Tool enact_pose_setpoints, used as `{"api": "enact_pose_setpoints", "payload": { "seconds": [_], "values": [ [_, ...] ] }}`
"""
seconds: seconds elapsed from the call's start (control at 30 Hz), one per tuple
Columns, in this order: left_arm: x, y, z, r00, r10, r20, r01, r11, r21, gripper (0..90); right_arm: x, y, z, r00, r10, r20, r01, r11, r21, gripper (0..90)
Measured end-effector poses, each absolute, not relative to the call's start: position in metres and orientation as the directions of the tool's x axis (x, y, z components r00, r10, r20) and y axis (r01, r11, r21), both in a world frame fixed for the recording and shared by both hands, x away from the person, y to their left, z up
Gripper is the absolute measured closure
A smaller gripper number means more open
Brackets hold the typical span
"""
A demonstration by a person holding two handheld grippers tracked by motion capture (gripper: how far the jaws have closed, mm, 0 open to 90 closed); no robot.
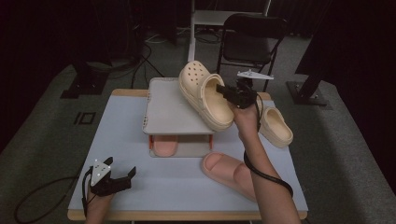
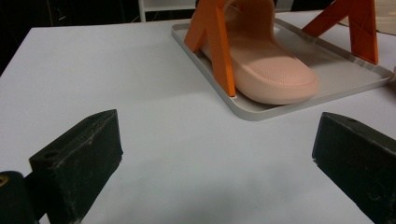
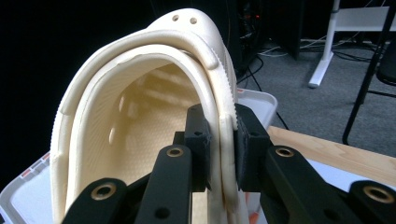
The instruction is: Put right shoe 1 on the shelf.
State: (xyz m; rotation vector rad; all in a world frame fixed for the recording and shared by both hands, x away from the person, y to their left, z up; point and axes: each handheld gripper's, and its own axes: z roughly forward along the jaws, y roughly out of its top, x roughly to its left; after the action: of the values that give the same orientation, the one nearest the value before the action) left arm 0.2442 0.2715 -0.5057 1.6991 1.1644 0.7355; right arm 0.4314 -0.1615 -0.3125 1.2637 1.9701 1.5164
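My right gripper (image 3: 219, 149) has its fingers (image 3: 198, 140) clenched on the side wall of the cream clog (image 1: 205, 93), 1 pad inside the opening and 1 outside. I hold the clog in the air above the right part of the grey rack's top shelf (image 1: 168, 109); its long axis runs from the toe, up and away from me, to the heel, lower and nearer. My judgement is that the coming move turns on this: the shelf lies below and to the left of the fingers. The left gripper (image 1: 109, 179) rests at the near left of the counter (image 1: 126, 140), fingers (image 2: 79, 158) released, well apart from the clog. The second cream clog (image 1: 276, 127) is partly hidden behind my right hand (image 1: 246, 119). 1 pink slide (image 2: 266, 70) sits under the shelf; another pink slide (image 1: 224, 169) lies partly under my forearm.
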Motion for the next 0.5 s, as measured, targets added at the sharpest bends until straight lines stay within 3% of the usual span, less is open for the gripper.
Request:
{"api": "enact_pose_setpoints", "payload": {
  "seconds": [0.5],
  "values": [
    [0.243, 0.271, -0.505, 0.385, 0.923, -0.020, 0.375, -0.136, 0.917, 1.7, 0.443, -0.118, -0.323, -0.544, 0.800, 0.254, 0.449, 0.022, 0.893, 78.0]
  ]
}}
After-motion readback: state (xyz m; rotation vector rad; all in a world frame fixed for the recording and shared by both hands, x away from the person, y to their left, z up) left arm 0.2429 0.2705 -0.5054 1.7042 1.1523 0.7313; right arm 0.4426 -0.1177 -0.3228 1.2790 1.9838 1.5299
